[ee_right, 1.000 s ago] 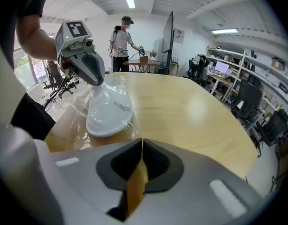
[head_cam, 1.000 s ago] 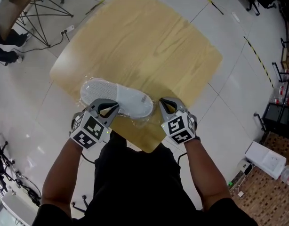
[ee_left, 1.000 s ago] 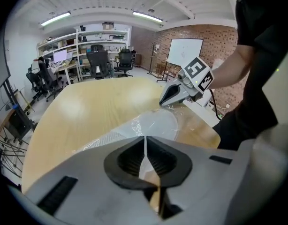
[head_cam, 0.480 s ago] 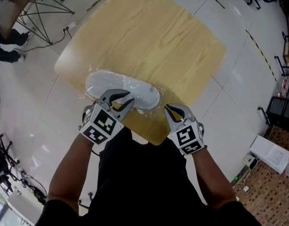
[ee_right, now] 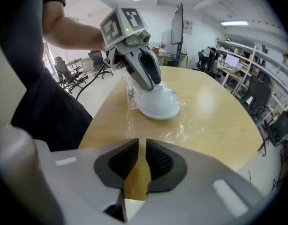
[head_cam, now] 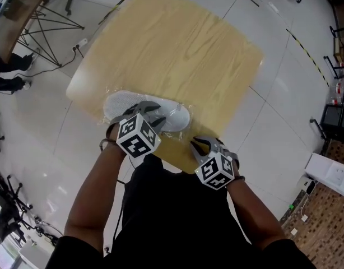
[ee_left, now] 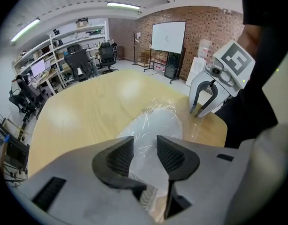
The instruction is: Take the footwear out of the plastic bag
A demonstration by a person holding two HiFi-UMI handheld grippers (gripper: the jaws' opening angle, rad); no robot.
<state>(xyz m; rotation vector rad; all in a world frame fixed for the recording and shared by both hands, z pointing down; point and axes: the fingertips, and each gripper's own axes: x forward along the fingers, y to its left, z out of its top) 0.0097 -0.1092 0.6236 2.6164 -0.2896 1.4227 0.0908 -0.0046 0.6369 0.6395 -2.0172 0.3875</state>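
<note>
footwear (head_cam: 117, 102) lies left-right along table (head_cam: 177, 49) edge; left gripper (ee_left: 145, 146) just opened astride it, right gripper (ee_right: 142, 161) opening, empty.

A pale wooden tabletop (head_cam: 177, 43) with rounded corners stretches ahead of the left hand-held gripper (head_cam: 151, 111) and the right hand-held gripper (head_cam: 198, 145). White tiled floor (head_cam: 284, 105) surrounds it, crossed by a yellow-and-black tape line (head_cam: 302, 52) well off to the right hand-held gripper's right. Past the tabletop, ahead of the left hand-held gripper, stand a whiteboard (ee_left: 168, 36), a brick wall (ee_left: 214, 22) and black office chairs (ee_left: 80, 62).
</note>
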